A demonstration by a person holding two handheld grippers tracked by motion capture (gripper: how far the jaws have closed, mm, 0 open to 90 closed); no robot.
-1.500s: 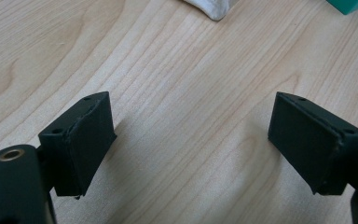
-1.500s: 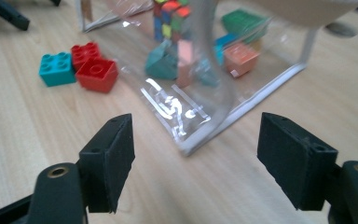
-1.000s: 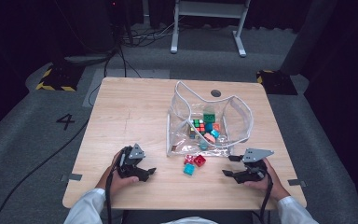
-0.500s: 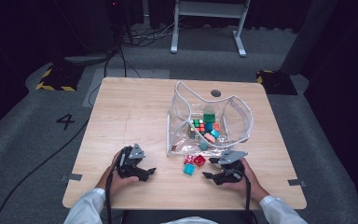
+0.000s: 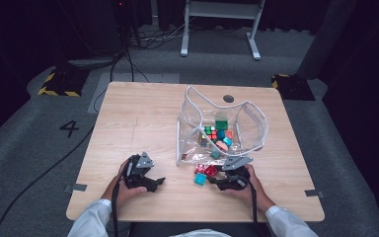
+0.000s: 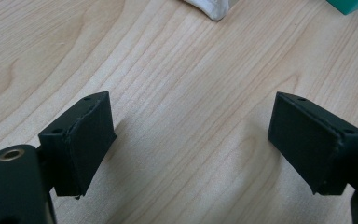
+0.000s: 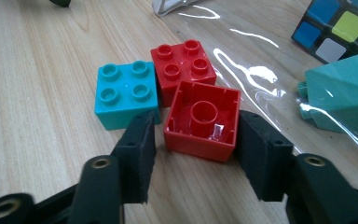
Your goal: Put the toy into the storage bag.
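While the right gripper (image 7: 193, 140) brackets an upturned red hollow plastic brick (image 7: 201, 120), jaws sit either side of it, narrow, contact unclear. Just beyond: studded red plastic brick (image 7: 182, 62) and turquoise plastic brick (image 7: 126, 95), touching. Clear plastic bag (image 7: 242, 42) lies past those. Left gripper (image 6: 189, 144) jaws wide apart over bare wooden worktop (image 6: 168, 70), nothing between.

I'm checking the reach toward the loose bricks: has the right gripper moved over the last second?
Yes. The right gripper has slid left along the table's near edge, and its jaws now flank the upturned red brick.
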